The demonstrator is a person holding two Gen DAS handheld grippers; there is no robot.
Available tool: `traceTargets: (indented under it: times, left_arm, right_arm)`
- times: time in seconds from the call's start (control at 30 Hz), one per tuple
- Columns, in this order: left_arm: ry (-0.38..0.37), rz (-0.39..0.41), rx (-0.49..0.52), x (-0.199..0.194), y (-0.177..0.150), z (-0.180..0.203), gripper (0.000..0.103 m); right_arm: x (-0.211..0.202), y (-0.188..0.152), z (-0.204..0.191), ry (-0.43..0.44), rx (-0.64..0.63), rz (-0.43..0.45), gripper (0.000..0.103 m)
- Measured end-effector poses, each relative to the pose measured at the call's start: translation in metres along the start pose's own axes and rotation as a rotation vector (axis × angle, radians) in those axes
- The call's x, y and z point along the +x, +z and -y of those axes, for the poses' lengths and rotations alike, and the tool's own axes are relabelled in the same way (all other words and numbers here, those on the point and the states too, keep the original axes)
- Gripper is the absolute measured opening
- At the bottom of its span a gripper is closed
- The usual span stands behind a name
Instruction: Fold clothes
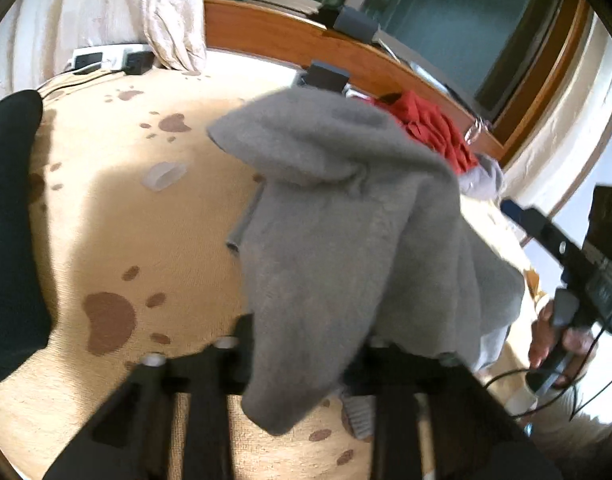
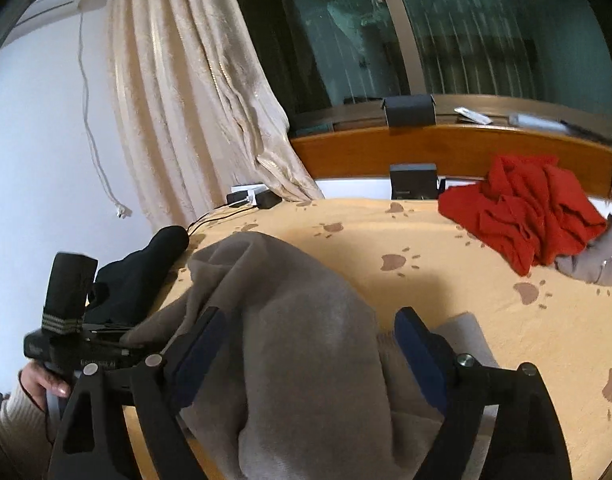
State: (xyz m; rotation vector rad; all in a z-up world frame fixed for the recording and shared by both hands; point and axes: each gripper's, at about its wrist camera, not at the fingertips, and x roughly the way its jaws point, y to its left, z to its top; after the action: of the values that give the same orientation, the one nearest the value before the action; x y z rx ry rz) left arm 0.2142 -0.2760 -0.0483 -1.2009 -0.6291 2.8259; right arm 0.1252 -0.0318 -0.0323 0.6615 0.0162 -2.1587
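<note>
A grey fleecy garment (image 1: pixel 345 220) is lifted off the tan paw-print bedspread (image 1: pixel 146 220) and hangs across both grippers. In the left wrist view it drapes over my left gripper (image 1: pixel 306 340) and hides the fingertips, so its state is unclear. In the right wrist view the same garment (image 2: pixel 298 340) bulges up between the blue pads (image 2: pixel 413 336) of my right gripper (image 2: pixel 309 332), whose fingers stand wide apart. The cloth runs left to the left gripper (image 2: pixel 78 344), held by a hand (image 2: pixel 46 384). The right gripper (image 1: pixel 517 212) shows at the right, also hand-held.
A crumpled red garment (image 2: pixel 525 212) and another grey piece (image 2: pixel 597 256) lie near the wooden headboard (image 2: pixel 425 148). A black garment (image 2: pixel 138 276) sits at the bed's left edge. A power strip with cables (image 2: pixel 250 196), black boxes (image 2: pixel 411 180), a curtain (image 2: pixel 186 100) and a clear ring (image 1: pixel 164 176) are around.
</note>
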Motion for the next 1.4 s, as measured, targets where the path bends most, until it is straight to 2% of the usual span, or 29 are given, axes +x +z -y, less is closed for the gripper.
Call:
traceTargets:
  times: [0.13, 0.3, 0.43, 0.6, 0.77, 0.9, 1.0, 1.1, 1.17, 1.2, 1.23, 1.27, 1.33, 1.4]
  left_arm:
    - [-0.042, 0.107, -0.054, -0.033, 0.016, -0.009, 0.012]
    - [-0.078, 0.27, -0.084, -0.091, 0.038, -0.018, 0.012]
    - [-0.101, 0.371, -0.103, -0.136, 0.051, -0.025, 0.012]
    - [-0.079, 0.47, -0.072, -0.184, 0.064, -0.021, 0.012]
    - [-0.06, 0.548, 0.007, -0.217, 0.076, -0.001, 0.012]
    - [-0.049, 0.571, 0.065, -0.228, 0.082, 0.014, 0.012]
    - [-0.043, 0.577, 0.083, -0.233, 0.084, 0.022, 0.012]
    - [-0.045, 0.58, 0.09, -0.235, 0.085, 0.025, 0.012]
    - [-0.053, 0.583, 0.096, -0.237, 0.086, 0.029, 0.012]
    - [-0.056, 0.585, 0.1, -0.238, 0.086, 0.031, 0.012]
    - [-0.059, 0.585, 0.105, -0.238, 0.087, 0.033, 0.012]
    - [-0.058, 0.584, 0.112, -0.239, 0.088, 0.035, 0.012]
    - [-0.051, 0.585, 0.129, -0.24, 0.09, 0.04, 0.012]
    - [-0.041, 0.601, 0.147, -0.246, 0.093, 0.045, 0.012]
  right_arm:
    - [0.0, -0.002, 0.007, -0.005, 0.028, -0.008, 0.088]
    - [-0.003, -0.006, 0.023, -0.019, 0.08, -0.013, 0.089]
    - [-0.007, -0.009, 0.035, -0.031, 0.11, -0.012, 0.089]
    - [-0.013, -0.012, 0.042, -0.033, 0.112, -0.017, 0.089]
    - [-0.014, -0.018, 0.039, 0.048, 0.116, -0.045, 0.089]
    - [-0.014, -0.023, 0.035, 0.112, 0.116, -0.068, 0.089]
    - [-0.009, -0.029, 0.023, 0.202, 0.088, -0.095, 0.089]
    - [0.001, -0.038, 0.005, 0.314, 0.041, -0.149, 0.088]
    - [0.013, -0.046, -0.006, 0.334, 0.004, -0.209, 0.087]
    - [0.022, -0.051, -0.009, 0.342, 0.008, -0.244, 0.071]
    - [0.03, -0.055, -0.01, 0.358, 0.022, -0.275, 0.046]
    - [0.033, -0.056, -0.01, 0.368, 0.038, -0.285, 0.034]
    - [0.032, -0.055, -0.008, 0.37, 0.059, -0.269, 0.023]
    - [0.019, -0.046, -0.008, 0.349, 0.05, -0.208, 0.02]
